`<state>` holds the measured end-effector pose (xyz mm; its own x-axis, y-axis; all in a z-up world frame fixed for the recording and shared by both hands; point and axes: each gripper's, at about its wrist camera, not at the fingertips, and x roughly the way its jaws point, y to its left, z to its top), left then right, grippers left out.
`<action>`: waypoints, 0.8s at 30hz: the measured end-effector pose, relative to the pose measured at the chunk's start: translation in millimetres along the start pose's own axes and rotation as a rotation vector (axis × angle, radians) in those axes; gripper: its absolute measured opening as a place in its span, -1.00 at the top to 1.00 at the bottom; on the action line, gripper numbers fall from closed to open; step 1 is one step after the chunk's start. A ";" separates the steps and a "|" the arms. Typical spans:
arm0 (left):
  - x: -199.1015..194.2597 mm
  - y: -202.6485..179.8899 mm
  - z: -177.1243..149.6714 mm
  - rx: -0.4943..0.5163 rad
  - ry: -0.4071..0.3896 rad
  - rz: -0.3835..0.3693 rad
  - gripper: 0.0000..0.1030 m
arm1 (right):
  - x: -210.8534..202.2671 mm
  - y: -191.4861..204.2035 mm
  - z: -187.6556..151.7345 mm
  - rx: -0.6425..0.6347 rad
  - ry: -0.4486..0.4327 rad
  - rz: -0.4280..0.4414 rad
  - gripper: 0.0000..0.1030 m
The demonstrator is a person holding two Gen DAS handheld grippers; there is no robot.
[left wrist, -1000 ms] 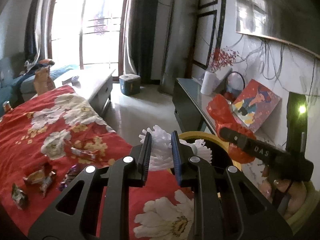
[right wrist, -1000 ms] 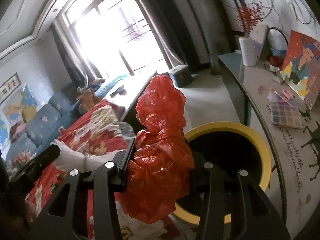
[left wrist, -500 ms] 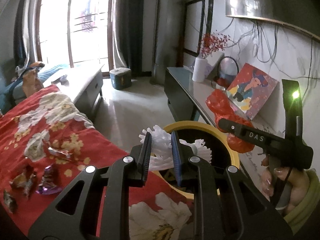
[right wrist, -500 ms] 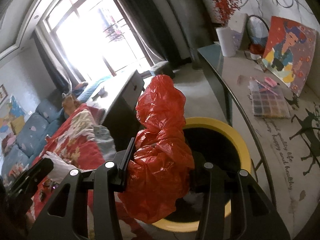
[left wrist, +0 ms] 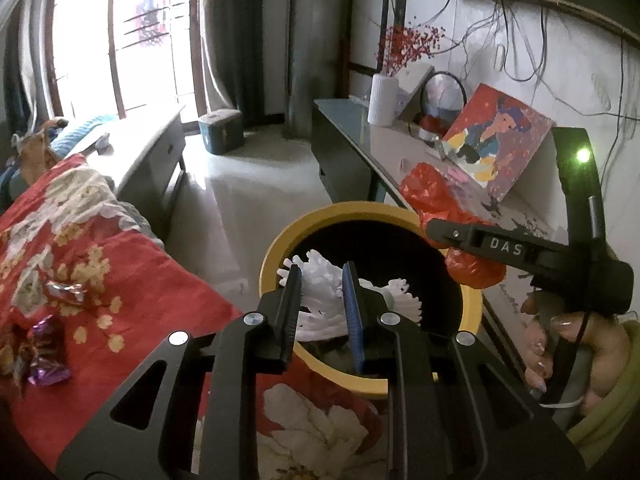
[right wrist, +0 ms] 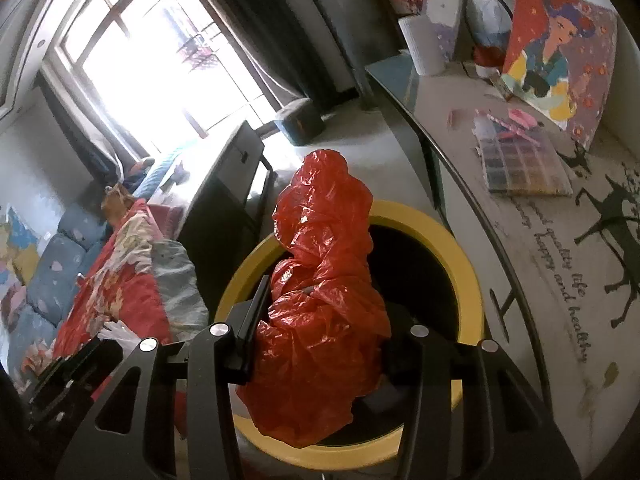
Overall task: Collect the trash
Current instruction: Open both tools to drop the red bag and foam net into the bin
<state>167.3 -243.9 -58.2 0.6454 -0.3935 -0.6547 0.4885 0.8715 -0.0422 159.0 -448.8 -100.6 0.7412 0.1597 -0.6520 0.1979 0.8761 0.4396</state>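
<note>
Left tongs (left wrist: 322, 300) grip white paper (left wrist: 320, 286); right tongs (right wrist: 316, 344) grip a red bag (right wrist: 324, 280). Both loads hang over the yellow bin (left wrist: 272, 256), not yet dropped. Wrappers (left wrist: 44, 364) remain at the near edge of the bed (left wrist: 132, 280). Bin contents are dark, the right tongs' far pad is hidden by the bag, and fisheye edges cut off the rest

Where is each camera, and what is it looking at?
Left wrist: sits on the left gripper, looking down past the white paper it holds into the yellow bin; the right gripper and a hand show.
Right wrist: sits on the right gripper, which holds the red bag over the bin.
Shared: bin, bag, red floral cloth, painting.
</note>
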 end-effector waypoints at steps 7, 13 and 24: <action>23.0 0.8 -2.9 -0.014 0.045 -0.017 0.61 | 7.4 -13.4 -0.7 0.040 0.026 -0.010 -0.11; 17.9 12.3 -1.1 -0.074 0.023 -0.001 -0.31 | 4.0 -18.7 2.2 0.055 0.011 -0.027 -0.28; -25.9 39.7 6.1 -0.165 -0.070 0.067 -0.79 | -23.9 9.2 7.3 0.002 -0.067 -0.008 -0.39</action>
<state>173.5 -200.9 -38.3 0.7156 -0.3476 -0.6059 0.3443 0.9302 -0.1270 147.8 -447.9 -76.4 0.7808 0.1218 -0.6128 0.2056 0.8761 0.4360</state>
